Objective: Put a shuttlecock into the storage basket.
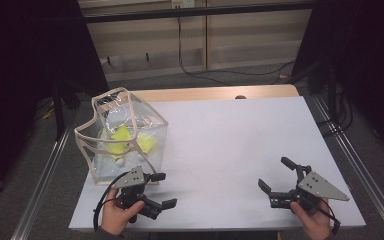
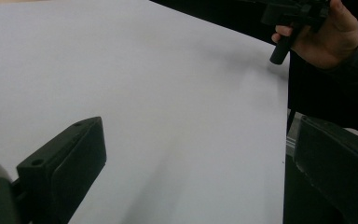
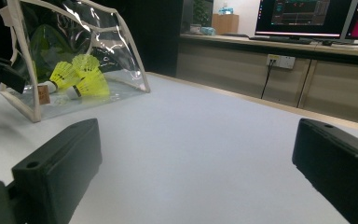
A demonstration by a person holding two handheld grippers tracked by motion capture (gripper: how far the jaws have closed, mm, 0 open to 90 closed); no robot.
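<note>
Both claws are hanging released, left claw (image 1: 162, 190) lower left by the clear pouch (image 1: 125, 135), right claw (image 1: 277, 175) lower right.

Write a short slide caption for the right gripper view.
Open right gripper faces a clear bag holding yellow shuttlecocks.

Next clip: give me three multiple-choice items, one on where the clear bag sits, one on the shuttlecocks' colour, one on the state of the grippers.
1. The clear bag stands:
A. at the table's left side
B. at its right edge
C. on the floor

2. The shuttlecocks are:
A. white
B. yellow
C. red

3. The left gripper and right gripper are:
A. both open, holding nothing
B. both shut
C. gripping the bag

Key: 1 A, it sits left in the high view; 2 B, yellow feathers show through the plastic; 3 A, jaws stand apart over bare white table.
</note>
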